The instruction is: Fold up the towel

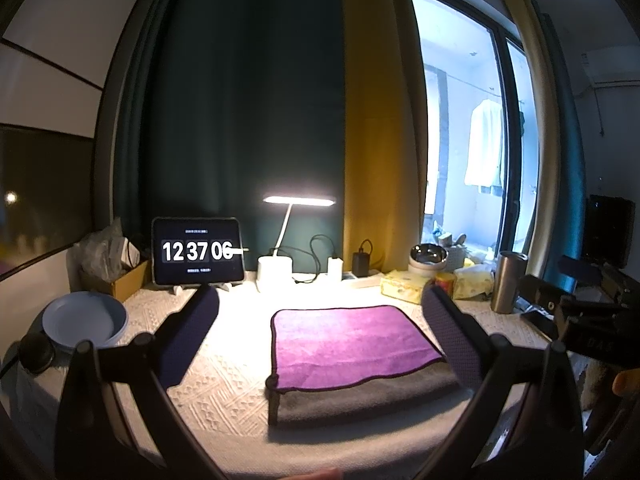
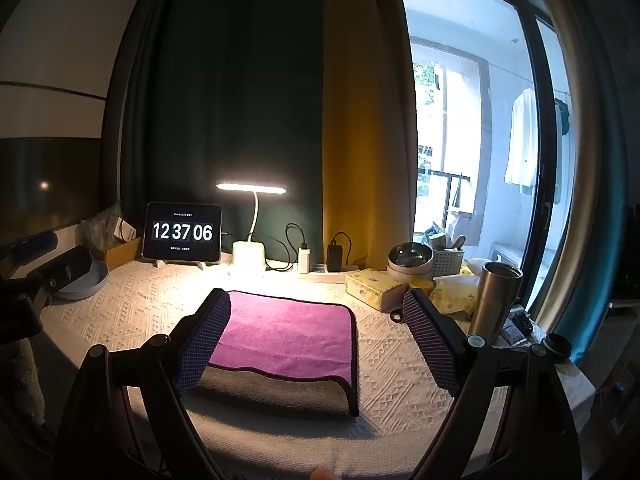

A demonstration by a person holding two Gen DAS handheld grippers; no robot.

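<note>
- Dark green and mustard-yellow curtains [image 1: 280, 100] hang in heavy folds behind the surface [image 1: 224, 384], which wears a cream cloth woven in raised diamond patterns.
- At the middle of that cloth lies the folded towel [image 1: 352, 344], plush purple on its upper layer and grey on the layer below, with a dark stitched hem (the grey edge sticks out toward the cameras).
- At the back stand a black-framed tablet clock [image 1: 198, 251] reading 12 37 06 and a white desk lamp [image 1: 298, 201] with a thin glowing bar head.
- A shallow pale-blue round bowl [image 1: 85, 322] sits at the left edge; a brushed-steel cylindrical tumbler [image 1: 509, 282] stands at the right, near a yellow-patterned tissue pack [image 1: 404, 286].
- The left hand-held gripper [image 1: 320, 336] hovers over the towel's near side with its jaws spread wide, the dimpled purple pads [image 1: 190, 336] holding nothing.
- The right hand-held gripper [image 2: 316, 340] is likewise parted and empty; its left pad overlaps the towel's left edge in its own view, though contact cannot be judged.
</note>
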